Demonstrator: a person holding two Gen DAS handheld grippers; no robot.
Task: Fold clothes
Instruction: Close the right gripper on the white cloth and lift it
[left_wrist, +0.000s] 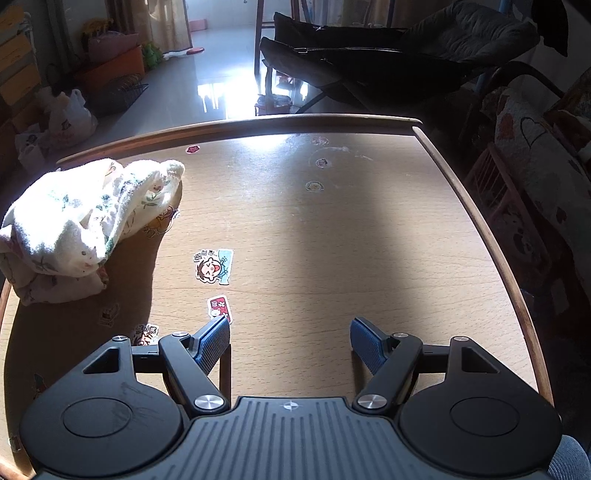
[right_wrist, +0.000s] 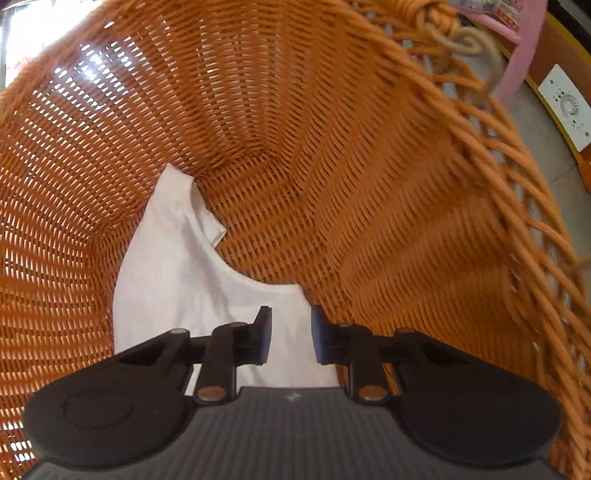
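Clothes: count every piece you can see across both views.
2: a floral garment bunched on the table's left side, and a white garment inside the wicker basket. More may be hidden.

You have one wooden table (left_wrist: 332, 258) in front of your left gripper (left_wrist: 290, 341), and on it one crumpled pile of floral cloth (left_wrist: 85, 221). Whether that pile is one garment or several, you cannot tell. Stickers are scattered over the tabletop: two bright ones lie close ahead, a cartoon-face sticker (left_wrist: 213, 266) and a pink sticker (left_wrist: 220, 309) (several fainter ones too, hard to count). Your right gripper (right_wrist: 290, 334) looks into one wicker basket (right_wrist: 369, 221), which holds one white garment (right_wrist: 177, 266).
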